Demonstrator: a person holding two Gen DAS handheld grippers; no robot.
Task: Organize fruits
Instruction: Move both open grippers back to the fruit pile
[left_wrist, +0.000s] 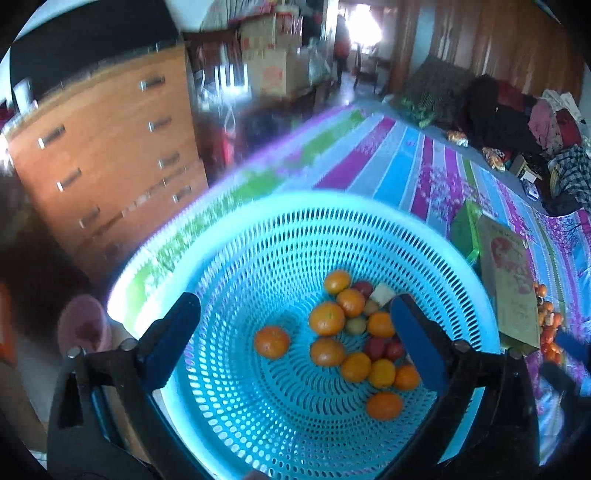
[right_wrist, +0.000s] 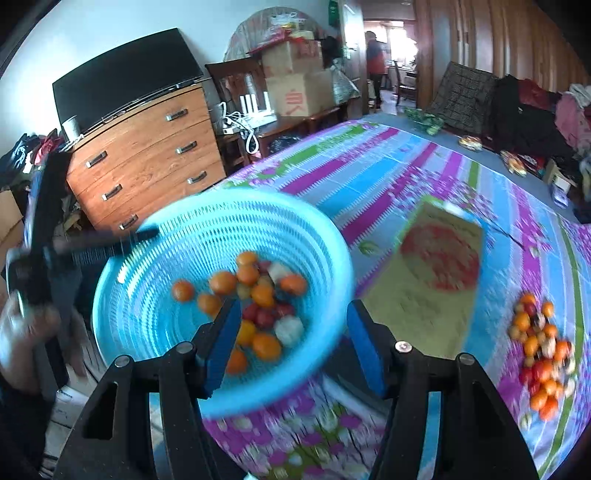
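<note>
The left tool (left_wrist: 293, 325) hangs above the blue basket (left_wrist: 236, 258) with its jaws spread wide and nothing between them. Under it, oranges (left_wrist: 327, 317) and small red fruits (left_wrist: 384, 349) cluster in the basket's bowl toward 3 o'clock of its centre. The right tool (right_wrist: 291, 345) stands part-way open and empty at the basket's 5 o'clock rim. The round basket has no long axis and sits tilted, mouth up, on the striped floral table (right_wrist: 369, 177). At its 3 o'clock lies a flat cardboard box (right_wrist: 436, 273), long axis running from 1 to 7 o'clock. Farther right, a loose pile of fruit (right_wrist: 543, 350) rests on the table.
</note>
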